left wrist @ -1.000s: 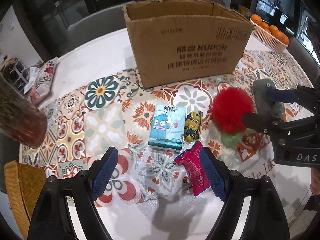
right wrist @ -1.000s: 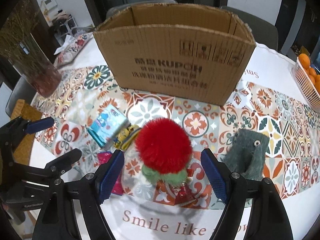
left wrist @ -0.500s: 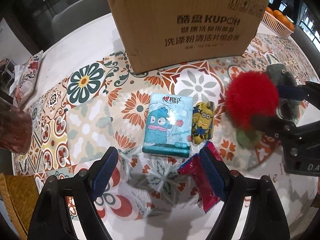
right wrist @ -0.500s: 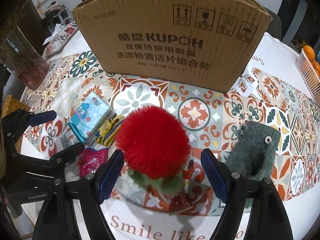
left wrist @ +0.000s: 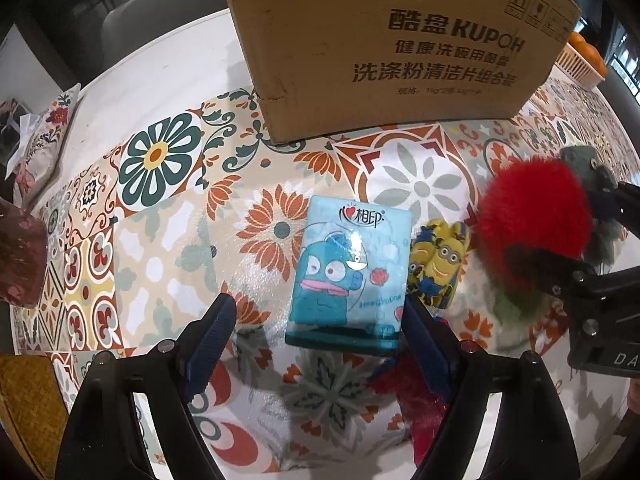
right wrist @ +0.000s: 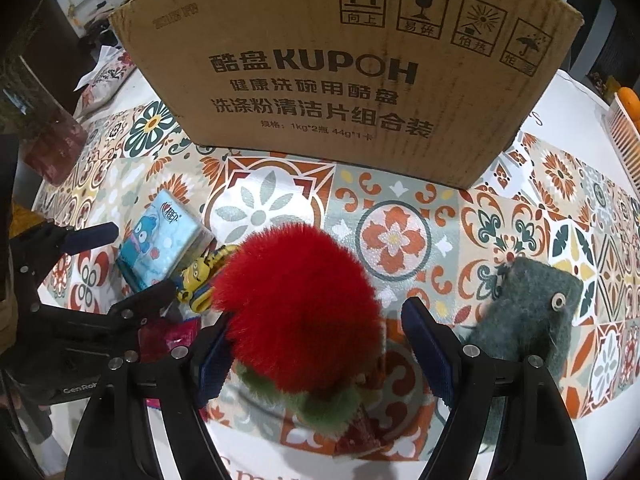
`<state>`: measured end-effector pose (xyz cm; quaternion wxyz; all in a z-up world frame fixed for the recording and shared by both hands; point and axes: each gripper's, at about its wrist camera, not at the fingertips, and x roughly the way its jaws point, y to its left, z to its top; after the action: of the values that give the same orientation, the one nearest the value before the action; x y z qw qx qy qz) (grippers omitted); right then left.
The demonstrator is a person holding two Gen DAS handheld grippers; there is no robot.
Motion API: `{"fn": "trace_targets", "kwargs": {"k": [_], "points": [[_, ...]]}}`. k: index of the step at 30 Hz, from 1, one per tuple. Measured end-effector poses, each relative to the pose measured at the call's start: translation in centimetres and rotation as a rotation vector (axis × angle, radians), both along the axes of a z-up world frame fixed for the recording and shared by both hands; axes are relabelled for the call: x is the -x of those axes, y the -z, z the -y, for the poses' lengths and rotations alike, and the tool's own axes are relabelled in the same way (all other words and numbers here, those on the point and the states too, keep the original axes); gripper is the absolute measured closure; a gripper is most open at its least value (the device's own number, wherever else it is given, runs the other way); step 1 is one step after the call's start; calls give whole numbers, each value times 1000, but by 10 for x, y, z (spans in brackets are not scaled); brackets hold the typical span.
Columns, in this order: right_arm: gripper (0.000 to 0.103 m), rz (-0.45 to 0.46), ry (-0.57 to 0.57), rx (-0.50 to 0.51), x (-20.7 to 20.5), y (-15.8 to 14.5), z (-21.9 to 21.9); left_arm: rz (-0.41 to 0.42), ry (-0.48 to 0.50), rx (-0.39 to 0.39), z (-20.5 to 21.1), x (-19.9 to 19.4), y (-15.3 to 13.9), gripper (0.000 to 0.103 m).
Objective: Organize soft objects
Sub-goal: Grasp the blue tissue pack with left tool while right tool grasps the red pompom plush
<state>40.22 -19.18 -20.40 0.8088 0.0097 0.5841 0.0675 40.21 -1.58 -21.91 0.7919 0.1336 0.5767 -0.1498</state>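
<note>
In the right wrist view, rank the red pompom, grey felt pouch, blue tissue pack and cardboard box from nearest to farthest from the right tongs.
1. Red pompom: between the open right tongs, against the left pad.
2. Grey felt pouch: just outside the right pad.
3. Blue tissue pack: farther off to the left, by the left tongs.
4. Cardboard box: farthest, at the back.

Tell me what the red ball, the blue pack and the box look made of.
Red ball: long fluffy fur, likely synthetic; fibres stand out all round.
Blue pack: glossy plastic film, by its glare, probably over tissues.
Box: matte brown corrugated cardboard; ribbing shows on its wall.
</note>
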Motion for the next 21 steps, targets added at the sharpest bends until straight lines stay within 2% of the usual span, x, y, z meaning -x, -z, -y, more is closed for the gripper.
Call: {"fn": "trace_targets", "kwargs": {"k": [4, 7, 11, 15, 21], "points": [[24, 3, -2, -6, -2, 2, 0, 2, -15, 7, 2, -7, 3, 21], [32, 10, -10, -11, -2, 1, 0, 6, -28, 13, 5, -14, 4, 26], [51, 10, -22, -37, -1, 1, -1, -12, -41, 49, 8, -18, 6, 51], [61, 26, -22, -52, 2, -2, 0, 0, -62, 52, 9, -17, 6, 51], [63, 61, -29, -76, 10, -12, 3, 33, -116, 82, 2, 5, -6, 51]]}}
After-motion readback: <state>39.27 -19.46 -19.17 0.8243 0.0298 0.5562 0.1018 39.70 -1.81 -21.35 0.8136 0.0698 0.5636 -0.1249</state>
